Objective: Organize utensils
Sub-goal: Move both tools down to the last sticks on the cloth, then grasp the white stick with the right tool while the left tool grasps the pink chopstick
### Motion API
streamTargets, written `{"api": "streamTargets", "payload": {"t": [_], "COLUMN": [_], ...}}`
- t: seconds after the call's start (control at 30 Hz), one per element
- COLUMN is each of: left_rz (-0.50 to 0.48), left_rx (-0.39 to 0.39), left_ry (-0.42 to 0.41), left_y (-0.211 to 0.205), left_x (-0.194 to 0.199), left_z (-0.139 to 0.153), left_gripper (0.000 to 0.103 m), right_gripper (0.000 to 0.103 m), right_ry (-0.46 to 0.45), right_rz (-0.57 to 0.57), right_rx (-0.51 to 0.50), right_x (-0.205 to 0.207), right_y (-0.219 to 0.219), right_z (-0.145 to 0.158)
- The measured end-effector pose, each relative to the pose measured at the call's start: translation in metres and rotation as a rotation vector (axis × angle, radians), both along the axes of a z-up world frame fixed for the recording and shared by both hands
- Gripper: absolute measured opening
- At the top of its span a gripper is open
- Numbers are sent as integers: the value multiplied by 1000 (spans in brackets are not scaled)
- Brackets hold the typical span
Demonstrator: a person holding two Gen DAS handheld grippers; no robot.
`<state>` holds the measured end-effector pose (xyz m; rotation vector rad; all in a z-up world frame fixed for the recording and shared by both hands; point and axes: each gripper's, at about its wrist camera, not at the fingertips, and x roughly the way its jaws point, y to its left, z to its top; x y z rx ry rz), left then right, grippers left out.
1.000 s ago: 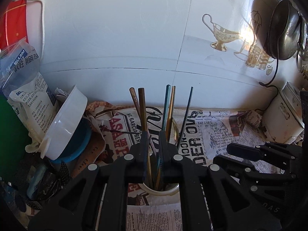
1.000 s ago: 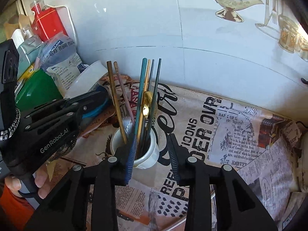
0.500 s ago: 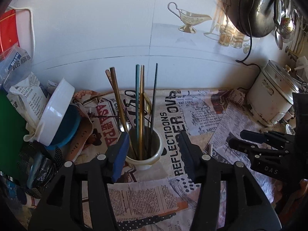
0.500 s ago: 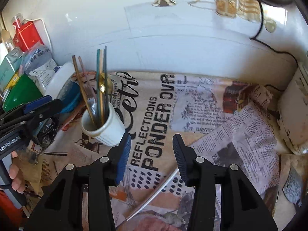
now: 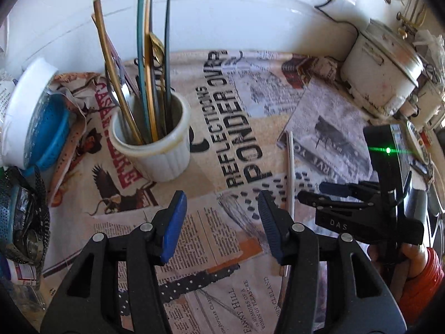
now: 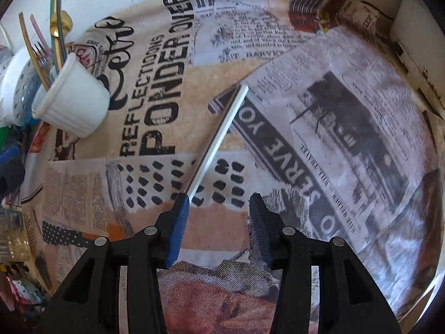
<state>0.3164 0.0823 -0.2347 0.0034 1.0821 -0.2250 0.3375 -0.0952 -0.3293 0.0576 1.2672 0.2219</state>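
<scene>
Left gripper (image 5: 221, 204): jaws spread wide, nothing between them, hovering over the printed newspaper-pattern cloth (image 5: 200, 239).
Right gripper (image 6: 219, 207): jaws likewise parted and empty; in the left wrist view its black body sits just to the right of the left gripper (image 5: 314, 192), fingers pointing left.
White chopstick (image 6: 219, 136): lies flat on the cloth, alone. In the right wrist view its near end passes just beside the tip of the left-hand blue finger (image 6: 180, 217) and the stick runs ahead and to the right from there; whether it touches the pad cannot be told. In the left wrist view it lies just right of the left gripper's right-hand finger (image 5: 290, 172), between the two grippers.
Cloth: covers the counter under and ahead of both grippers, with large black lettering ahead.
White cup (image 5: 155, 144): stands upright on the cloth ahead and to the left of the left gripper; from the right gripper it is far ahead at the left (image 6: 73, 97).
Utensils in cup (image 5: 146, 64): gold, teal and dark chopsticks, a fork and a gold spoon, standing upright and leaning on the rim.
White bowl with blue strainer (image 5: 36, 111): tilted on edge, left of the cup.
Rice cooker (image 5: 381, 66): far ahead to the right, against the white wall (image 5: 250, 14).
</scene>
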Motion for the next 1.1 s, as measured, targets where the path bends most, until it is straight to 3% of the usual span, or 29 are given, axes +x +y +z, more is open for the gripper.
{"api": "streamTargets", "payload": {"t": [0.43, 0.6, 0.67, 0.83, 0.97, 1.1], "left_rz": [-6, 13, 16, 27, 24, 13], "left_rx": [18, 10, 6, 9, 7, 5], "left_ry": [60, 68, 72, 80, 96, 115], "left_y": [2, 2, 0, -5, -12, -23], "left_x": [-10, -5, -3, 2, 4, 8], "left_z": [-25, -27, -27, -31, -36, -43], "left_gripper": [52, 52, 52, 52, 52, 52], "right_gripper": [43, 43, 38, 31, 6, 6], "right_ry": [-54, -71, -75, -71, -61, -36], "right_rz": [-32, -59, -61, -47, -52, -68], "right_rx": [-48, -112, -152, -144, -120, -57], "right_x": [-4, 5, 10, 16, 20, 21], "right_y": [14, 14, 10, -2, -24, -56], "right_z": [-3, -6, -9, -8, -9, -8]}}
